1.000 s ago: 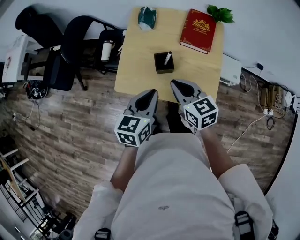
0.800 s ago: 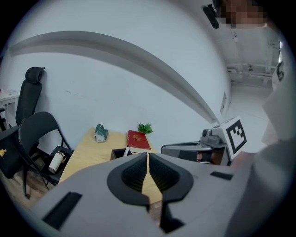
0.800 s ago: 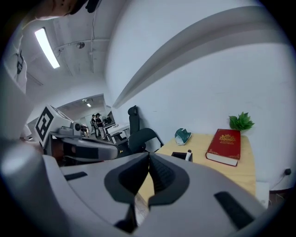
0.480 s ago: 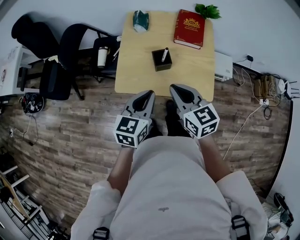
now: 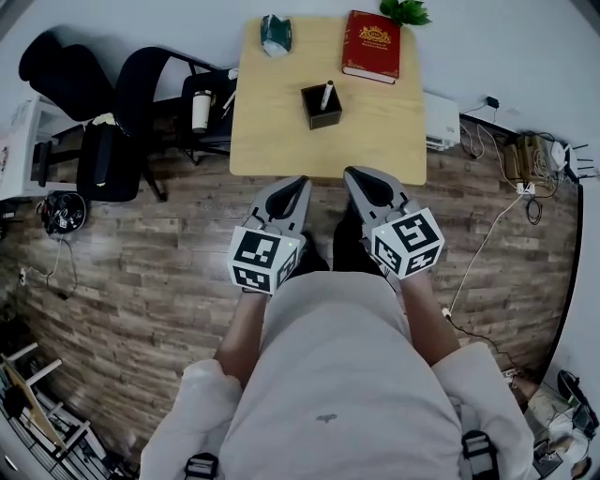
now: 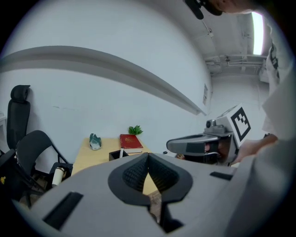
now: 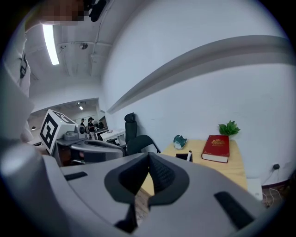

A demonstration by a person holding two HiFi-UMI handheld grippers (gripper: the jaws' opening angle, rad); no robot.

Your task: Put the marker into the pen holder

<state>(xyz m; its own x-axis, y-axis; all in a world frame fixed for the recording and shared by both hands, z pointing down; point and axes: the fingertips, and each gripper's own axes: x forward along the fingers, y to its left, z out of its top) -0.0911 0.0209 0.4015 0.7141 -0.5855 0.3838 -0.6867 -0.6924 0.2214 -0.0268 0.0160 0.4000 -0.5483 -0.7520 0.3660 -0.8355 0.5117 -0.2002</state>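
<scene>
A black pen holder (image 5: 321, 106) stands on the small wooden table (image 5: 277, 131), and a white marker (image 5: 326, 95) sticks up out of it. Both grippers hang in front of my body, short of the table's near edge and well away from the holder. My left gripper (image 5: 299, 182) is shut with nothing in it. My right gripper (image 5: 351, 174) is shut and empty too. The left gripper view shows the holder (image 6: 116, 155) with the marker (image 6: 121, 152) far off past the closed jaws. It is the same in the right gripper view, holder (image 7: 182, 157) and marker (image 7: 189, 155).
A red book (image 5: 372, 46), a green-white crumpled object (image 5: 275, 35) and a plant (image 5: 404, 11) occupy the table's far side. Black office chairs (image 5: 141, 103) stand to the left. A white box (image 5: 440, 133) and cables (image 5: 525, 169) lie on the wooden floor at right.
The table has slid up and away in the head view, so I stand farther back from it. Both grippers have stayed shut and side by side.
</scene>
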